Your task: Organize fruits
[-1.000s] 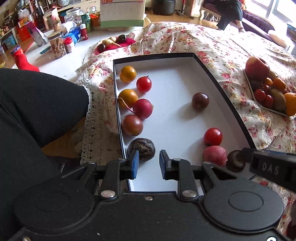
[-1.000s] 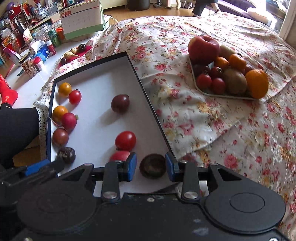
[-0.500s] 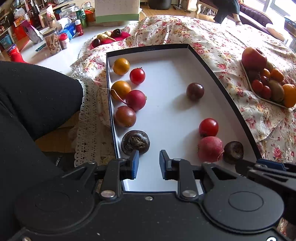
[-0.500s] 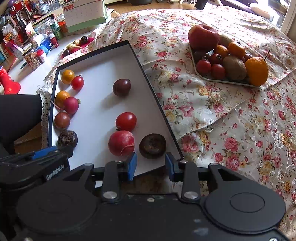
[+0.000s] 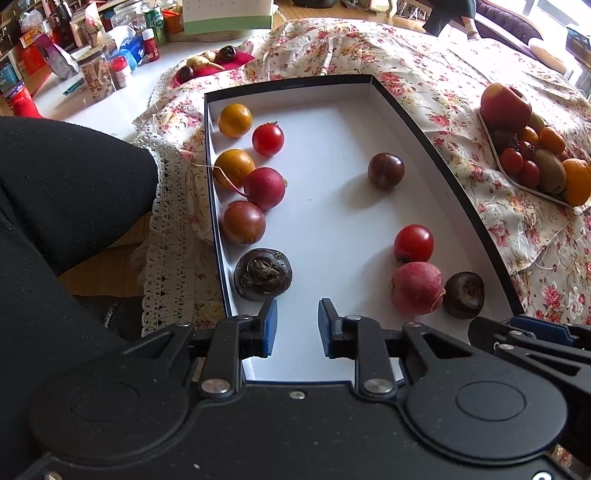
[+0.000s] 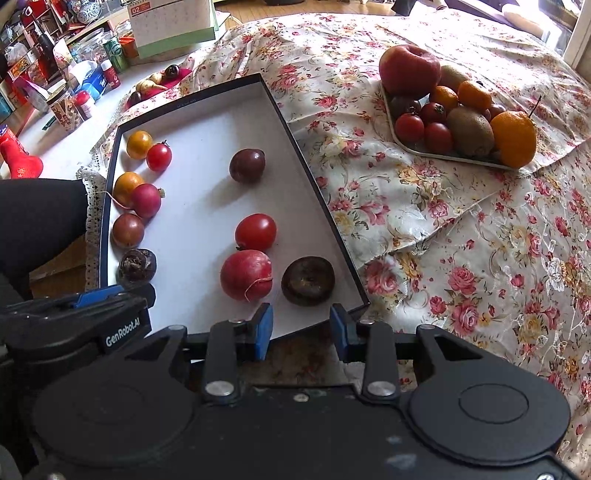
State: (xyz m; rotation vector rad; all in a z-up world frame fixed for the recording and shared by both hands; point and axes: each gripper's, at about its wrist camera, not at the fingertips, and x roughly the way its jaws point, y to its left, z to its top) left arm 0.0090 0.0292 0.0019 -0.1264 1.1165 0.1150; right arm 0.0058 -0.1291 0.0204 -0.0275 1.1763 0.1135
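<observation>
1. Left gripper has its jaws apart with nothing between them. It hangs over the near end of the shallow box, and the dark wrinkly fruit sits just past its left fingertip.
2. Right gripper is also spread and empty, parked at the box's near right corner, with the brown flattish fruit right in front of it.
3. Left column in the box, far to near: orange tomato, small red tomato, a second orange one touching the radish, then a brownish tomato and the wrinkly one.
4. Right side: a dark purple tomato on its own, then a red tomato almost touching a big pink radish, which sits beside the brown fruit.
5. Well off to the right on the floral cloth there's a tray piled with an apple, kiwis, oranges and little tomatoes.
6. Clutter at the far left of the table – a calendar, jars and bottles, and a red mat with a few more pieces on it. They could be pears, but it's too small to tell.
7. A black sleeve or leg fills the left of the left wrist view, and the left gripper's body blocks the box's near left corner in the right wrist view.
</observation>
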